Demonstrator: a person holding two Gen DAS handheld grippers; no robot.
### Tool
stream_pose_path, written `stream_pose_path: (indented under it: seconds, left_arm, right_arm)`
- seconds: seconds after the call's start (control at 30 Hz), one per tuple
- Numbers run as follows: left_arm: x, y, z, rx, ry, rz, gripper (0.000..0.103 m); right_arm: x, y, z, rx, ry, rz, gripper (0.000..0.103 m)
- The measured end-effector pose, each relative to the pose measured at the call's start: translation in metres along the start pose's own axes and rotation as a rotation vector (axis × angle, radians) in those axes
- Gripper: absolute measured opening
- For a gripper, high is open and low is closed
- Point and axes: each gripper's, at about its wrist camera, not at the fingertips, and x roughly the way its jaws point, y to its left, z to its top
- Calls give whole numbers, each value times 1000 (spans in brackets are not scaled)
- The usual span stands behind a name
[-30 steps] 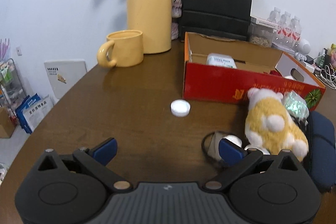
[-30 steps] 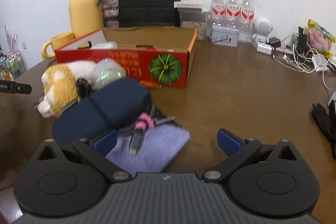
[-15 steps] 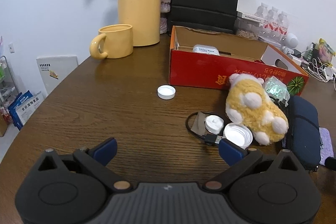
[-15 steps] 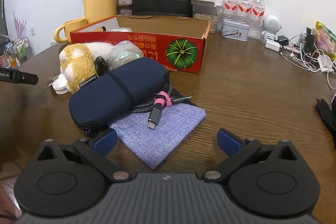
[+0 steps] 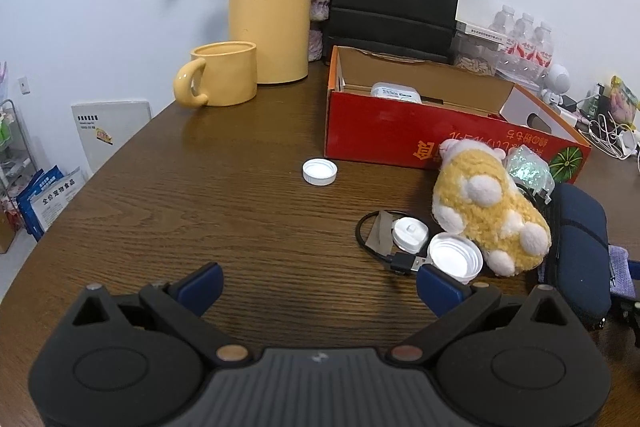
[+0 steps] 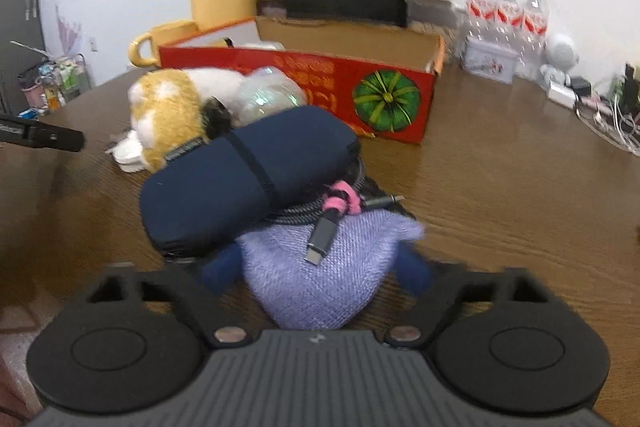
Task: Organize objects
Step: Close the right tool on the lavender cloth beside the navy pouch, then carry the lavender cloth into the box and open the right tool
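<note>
Lavender cloth pouch (image 6: 316, 267): soft, light, crushable; take by near corner. Right tool (image 6: 318, 273) clenched on it, cable (image 6: 320, 223) atop. Left tool (image 5: 320, 283) released, empty.

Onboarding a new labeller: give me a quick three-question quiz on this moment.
1. True or false: the left gripper is open with nothing between its fingers.
2. What is the right gripper squeezing? A) purple cloth pouch B) navy case C) plush toy
3. Fill in: the loose white cap lies on the table, ____ the red box.

Key: 1 true. 2 A. 3 outside.
</note>
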Motion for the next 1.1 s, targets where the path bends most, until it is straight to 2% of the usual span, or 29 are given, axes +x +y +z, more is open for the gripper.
stream_pose_path:
  seconds: [0.03, 0.07, 0.1, 0.13, 0.17, 0.2, 0.3, 0.47, 0.57, 1.1]
  left_arm:
    - [0, 0, 0, 1, 1, -1, 103]
    - [0, -1, -1, 2, 2, -4, 103]
    - [0, -2, -1, 4, 3, -6, 103]
    - [0, -2, -1, 5, 5, -6, 103]
    - [0, -3, -2, 6, 6, -7, 103]
    - [-1, -3, -2, 6, 6, -7, 103]
    - [-4, -2, -2, 2, -3, -6, 103]
    - [-7, 0, -1, -12, -12, -2, 103]
    - [-8, 0, 0, -12, -13, -2, 103]
    - [-10, -6, -1, 1, -15, -11, 103]
  right_arm:
    - [-2, 1, 0, -4, -6, 5, 54]
    - [-3, 3, 0, -9, -11, 7, 42]
    - [-4, 5, 0, -17, -16, 6, 34]
    - [-5, 7, 0, -28, -17, 5, 30]
    - [-6, 8, 0, -35, -19, 3, 18]
    - [-7, 8, 1, -29, -17, 2, 17]
    - [-12, 0, 4, 16, -38, -3, 14]
    - [-39, -11, 15, 44, -140, -31, 14]
    - [-56, -18, 24, 57, -199, -42, 9]
    - [-100, -38, 50, 123, -406, -87, 9]
